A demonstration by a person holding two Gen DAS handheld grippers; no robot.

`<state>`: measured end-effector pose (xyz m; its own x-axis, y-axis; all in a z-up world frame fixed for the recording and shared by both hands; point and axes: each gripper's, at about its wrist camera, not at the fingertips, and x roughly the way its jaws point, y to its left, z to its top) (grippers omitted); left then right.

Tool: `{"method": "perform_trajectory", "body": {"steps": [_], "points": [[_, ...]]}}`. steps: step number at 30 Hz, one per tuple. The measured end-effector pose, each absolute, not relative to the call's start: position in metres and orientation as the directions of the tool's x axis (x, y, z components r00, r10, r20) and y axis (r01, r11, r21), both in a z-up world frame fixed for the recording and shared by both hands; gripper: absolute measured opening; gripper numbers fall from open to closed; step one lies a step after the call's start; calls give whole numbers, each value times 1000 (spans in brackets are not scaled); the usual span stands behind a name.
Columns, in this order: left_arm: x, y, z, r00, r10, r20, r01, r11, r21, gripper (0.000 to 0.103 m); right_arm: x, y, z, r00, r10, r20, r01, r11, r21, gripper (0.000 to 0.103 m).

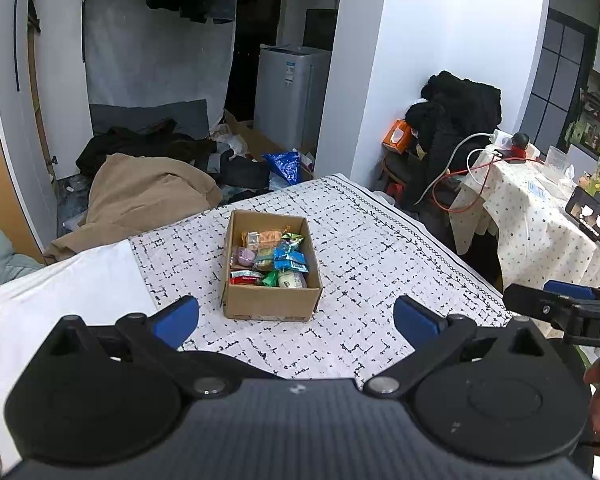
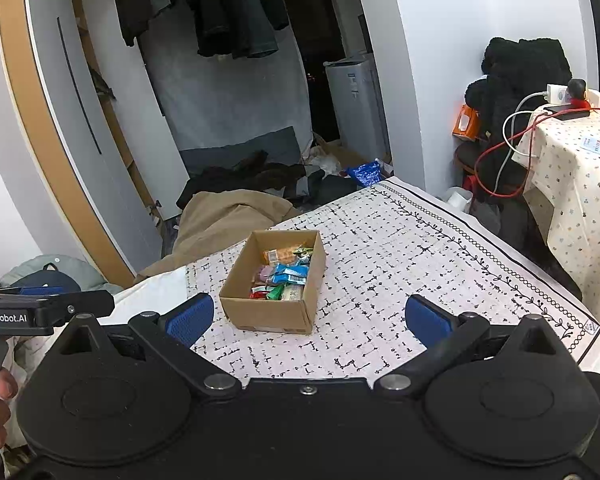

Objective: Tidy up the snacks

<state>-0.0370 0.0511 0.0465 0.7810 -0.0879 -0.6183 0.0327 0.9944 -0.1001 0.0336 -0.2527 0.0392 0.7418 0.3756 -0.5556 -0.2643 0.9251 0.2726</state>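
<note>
The cardboard box (image 1: pixel 271 276) sits open-topped on the patterned cloth (image 1: pixel 380 248) covering the desk, w/ a mix of wrapped snacks (image 1: pixel 273 258) already piled inside: blue, green, red, orange and pale packets. No loose snacks show on the cloth around it.

Box's long axis runs away from the cameras, short side facing the tongs. From the left tongs (image 1: pixel 295 316) it lies straight ahead, centred betw. the blue pads; from the right tongs (image 2: pixel 310 318) it lies ahead and a bit left, nearer the left pad. So the left looks better lined up, though both seem about equally near.

Both tongs are spread wide and carry nothing, hovering above the near desk edge. Each shows at the other view's edge.

Beyond the desk: clothes heaped on the floor, and a second covered table (image 1: pixel 540 208) to the right w/ cables.
</note>
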Motion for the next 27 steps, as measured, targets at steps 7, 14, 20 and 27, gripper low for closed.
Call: {"method": "perform_trajectory", "body": {"steps": [7, 14, 20, 27], "points": [[-35, 50, 45, 778, -90, -621, 36, 994, -99, 103, 36, -255, 37, 738, 363, -569, -252, 930, 267, 103], [-33, 53, 40, 774, -95, -626, 30, 993, -114, 103, 38, -252, 36, 734, 361, -575, -255, 931, 260, 103], [-30, 56, 36, 768, -90, -634, 18, 993, -119, 103, 40, -250, 33, 728, 364, -581, -257, 931, 260, 103], [-26, 60, 32, 760, -88, -644, 5, 991, -131, 103, 41, -250, 33, 727, 364, -582, -259, 931, 259, 103]]}}
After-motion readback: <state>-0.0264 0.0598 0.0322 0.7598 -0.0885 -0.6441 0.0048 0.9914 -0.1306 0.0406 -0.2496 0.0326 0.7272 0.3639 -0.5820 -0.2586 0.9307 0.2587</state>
